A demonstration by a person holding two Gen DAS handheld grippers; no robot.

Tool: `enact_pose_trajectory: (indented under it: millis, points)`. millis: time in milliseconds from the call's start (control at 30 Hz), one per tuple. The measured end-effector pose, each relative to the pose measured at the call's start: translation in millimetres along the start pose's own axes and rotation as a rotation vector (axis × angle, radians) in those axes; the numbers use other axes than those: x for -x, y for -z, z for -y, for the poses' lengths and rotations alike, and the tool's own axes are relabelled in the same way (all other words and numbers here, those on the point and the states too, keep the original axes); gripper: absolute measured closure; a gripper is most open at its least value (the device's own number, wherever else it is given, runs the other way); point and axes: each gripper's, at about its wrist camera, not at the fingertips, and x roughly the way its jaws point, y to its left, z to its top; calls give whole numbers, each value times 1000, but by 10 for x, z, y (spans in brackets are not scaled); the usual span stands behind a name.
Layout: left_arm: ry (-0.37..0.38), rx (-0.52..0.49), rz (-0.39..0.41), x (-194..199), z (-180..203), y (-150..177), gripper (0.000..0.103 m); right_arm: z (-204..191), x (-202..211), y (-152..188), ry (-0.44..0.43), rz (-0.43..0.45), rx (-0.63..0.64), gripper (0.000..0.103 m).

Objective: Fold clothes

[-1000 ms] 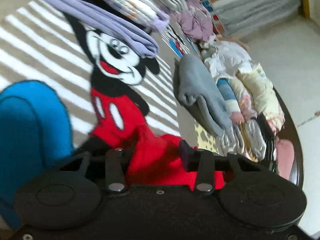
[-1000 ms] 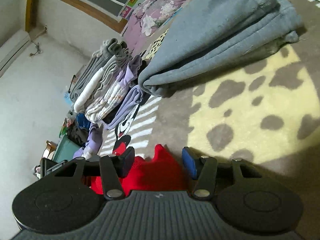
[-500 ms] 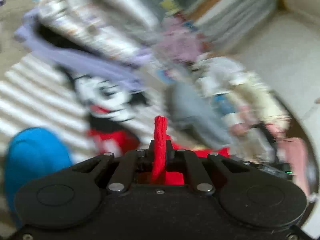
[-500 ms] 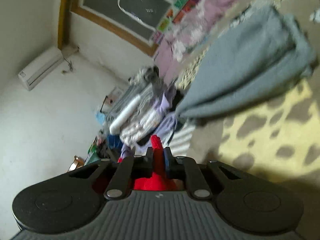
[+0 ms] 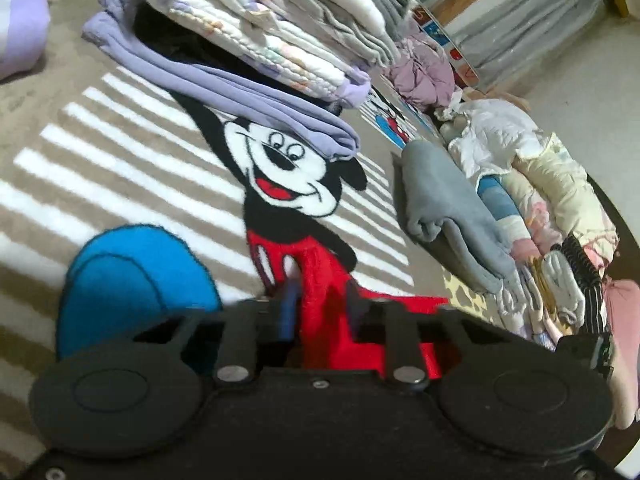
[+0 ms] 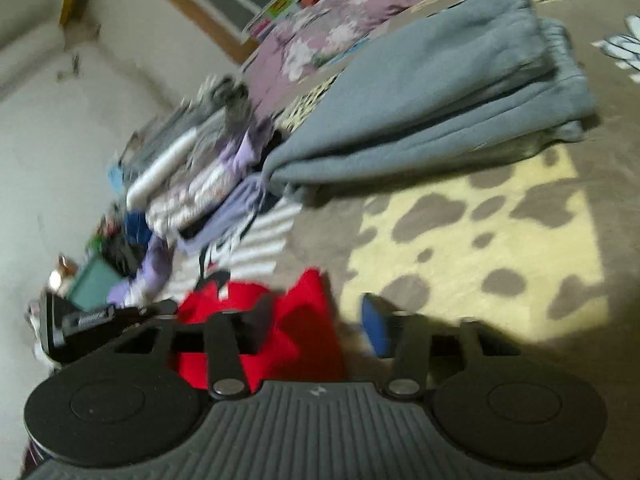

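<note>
Cartoon rug [image 5: 120, 152]: folded clothes stacks [image 5: 280, 32], grey garment [image 6: 432, 112]. Left gripper [image 5: 320, 308] and right gripper [image 6: 316, 320]: jaws apart around red cloth [image 5: 324, 304].

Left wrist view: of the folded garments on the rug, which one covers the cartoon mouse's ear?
The lilac garment, lowest in the tall stack. Its folded end overlaps the mouse's head; the grey garment lies apart, to the right.
</note>
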Motion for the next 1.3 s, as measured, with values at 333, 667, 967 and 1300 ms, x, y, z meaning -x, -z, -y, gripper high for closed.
enact_pose_trajectory:
  millis: [333, 667, 967, 1300]
  points:
    - [81, 155, 7, -98, -245, 16, 98, 30, 354, -97, 73, 150, 5, 94]
    - [15, 152, 39, -3, -241, -26, 92, 82, 184, 1, 183, 96, 34, 95]
    - [-25, 18, 147, 295, -41, -146, 91, -91, 300, -89, 251, 163, 60, 71]
    - [-66, -101, 7, -45, 247, -1, 62, -260, -9, 35, 202, 31, 167, 70]
